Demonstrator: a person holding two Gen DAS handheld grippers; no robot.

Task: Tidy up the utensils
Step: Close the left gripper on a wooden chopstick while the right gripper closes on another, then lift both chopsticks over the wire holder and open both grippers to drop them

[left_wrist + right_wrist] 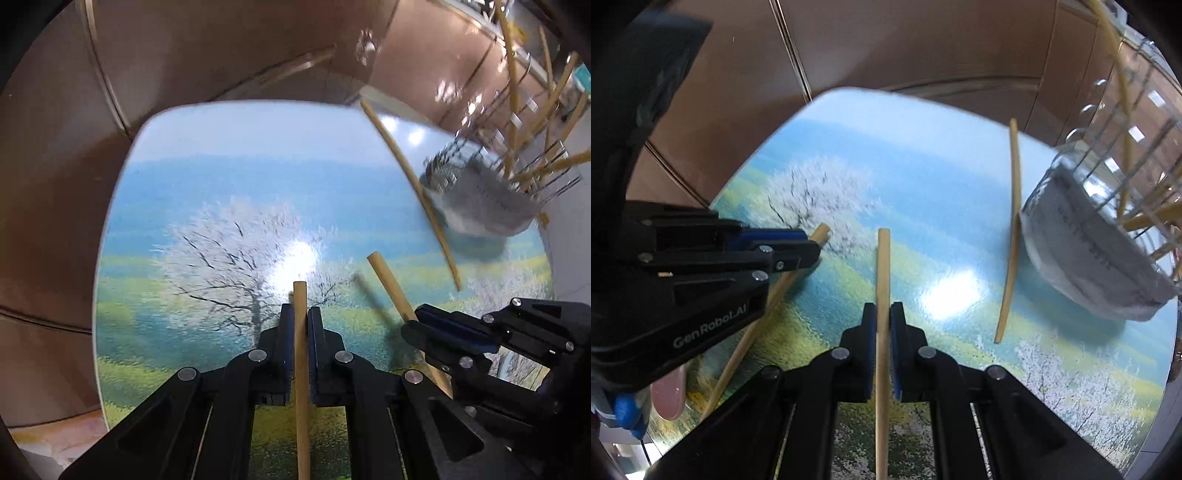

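Note:
My left gripper [300, 314] is shut on a wooden chopstick [301, 354] that stands between its pads. My right gripper [882, 314] is shut on another wooden chopstick [882, 273]. In the left wrist view the right gripper [424, 317] shows at lower right with its chopstick [389, 284]. In the right wrist view the left gripper [809, 245] shows at left with its chopstick [764, 310]. A third chopstick [413, 184] lies on the table [221, 184] beside a wire utensil holder [491, 199] with several chopsticks in it; this chopstick [1012, 236] and the holder [1097, 254] also show in the right wrist view.
The table [923, 184] carries a printed landscape with white trees. Brown floor tiles [55, 184] surround it on the left and far side. The holder stands at the table's right edge.

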